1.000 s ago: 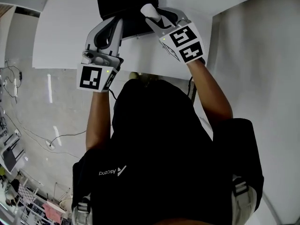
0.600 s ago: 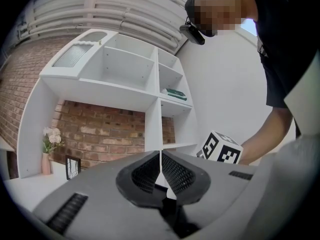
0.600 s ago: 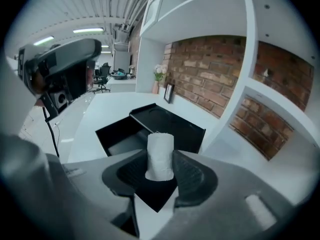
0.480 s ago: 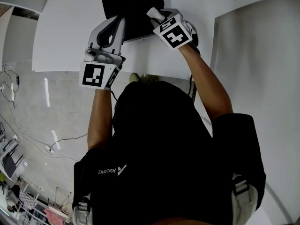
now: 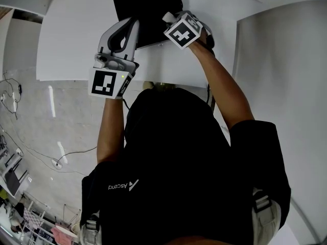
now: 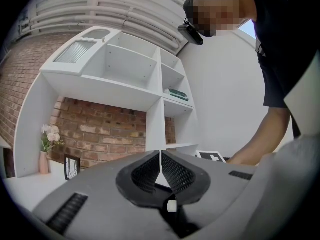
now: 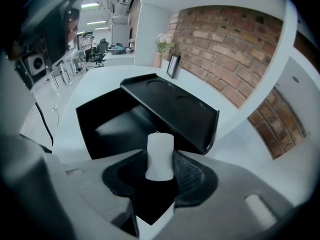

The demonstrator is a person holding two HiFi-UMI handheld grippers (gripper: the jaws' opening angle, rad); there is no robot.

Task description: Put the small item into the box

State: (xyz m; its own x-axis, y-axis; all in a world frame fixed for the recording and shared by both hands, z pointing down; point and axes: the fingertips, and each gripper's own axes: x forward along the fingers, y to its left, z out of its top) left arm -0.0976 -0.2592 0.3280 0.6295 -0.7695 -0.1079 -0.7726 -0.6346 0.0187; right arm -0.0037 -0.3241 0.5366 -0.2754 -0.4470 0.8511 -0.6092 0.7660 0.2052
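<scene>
The small item, a white cylinder [image 7: 160, 154], stands upright between the pads of my right gripper [image 7: 160, 160], which is shut on it. Just below and ahead lies the black box [image 7: 112, 124], its lid [image 7: 172, 109] raised and tilted back. In the head view the box [image 5: 145, 9] sits at the table's far side. My right gripper [image 5: 167, 18] hangs over its right edge, pointing steeply down. My left gripper [image 5: 134, 24] reaches over the box's left part. In the left gripper view my left gripper [image 6: 160, 158] is shut, with nothing seen between its pads.
The box rests on a white table [image 5: 71, 40] beside a white shelf unit [image 6: 150, 84] against a brick wall. A vase of flowers [image 7: 161, 46] and a small picture frame [image 7: 173, 65] stand on the table beyond the box. A second white surface [image 5: 281, 60] lies to the right.
My right gripper has come down and tipped steeply towards the box, still holding the cylinder. My left gripper has hardly moved.
</scene>
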